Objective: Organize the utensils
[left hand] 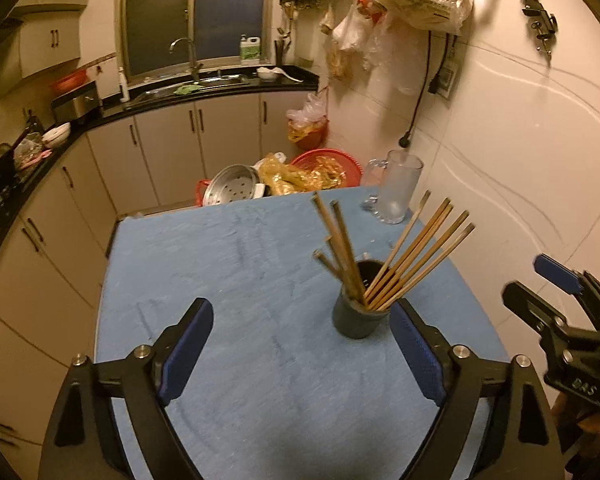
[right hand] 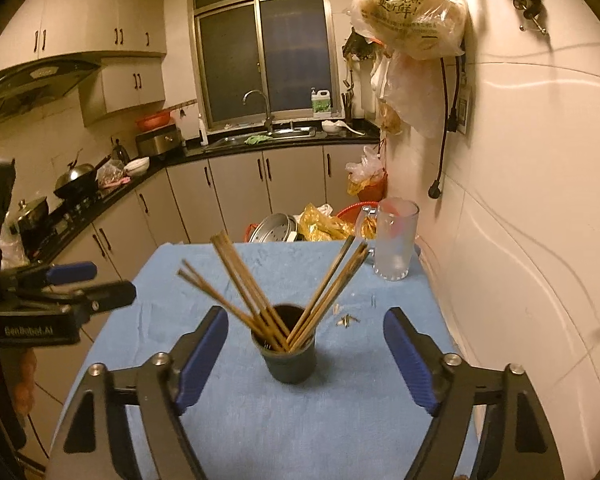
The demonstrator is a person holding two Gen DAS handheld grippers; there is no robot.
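A dark cup (left hand: 358,316) (right hand: 289,358) stands on the blue cloth of the table (left hand: 228,264) (right hand: 308,420), holding several wooden chopsticks (left hand: 414,258) (right hand: 244,284) that fan out left and right. My left gripper (left hand: 302,354) is open, its blue pads wide apart with only cloth between them; the cup sits by its right pad. My right gripper (right hand: 304,362) is open too, and the cup stands between its pads without touching either. Each gripper also shows at the edge of the other view, the right gripper (left hand: 540,284) and the left gripper (right hand: 96,280).
A frosted glass mug (left hand: 398,186) (right hand: 394,238) stands at the table's far right corner by the tiled wall. Small scraps (right hand: 346,319) lie on the cloth right of the cup. Beyond the table are a steel steamer pot (left hand: 234,189), yellow bags and a red basket (left hand: 332,160).
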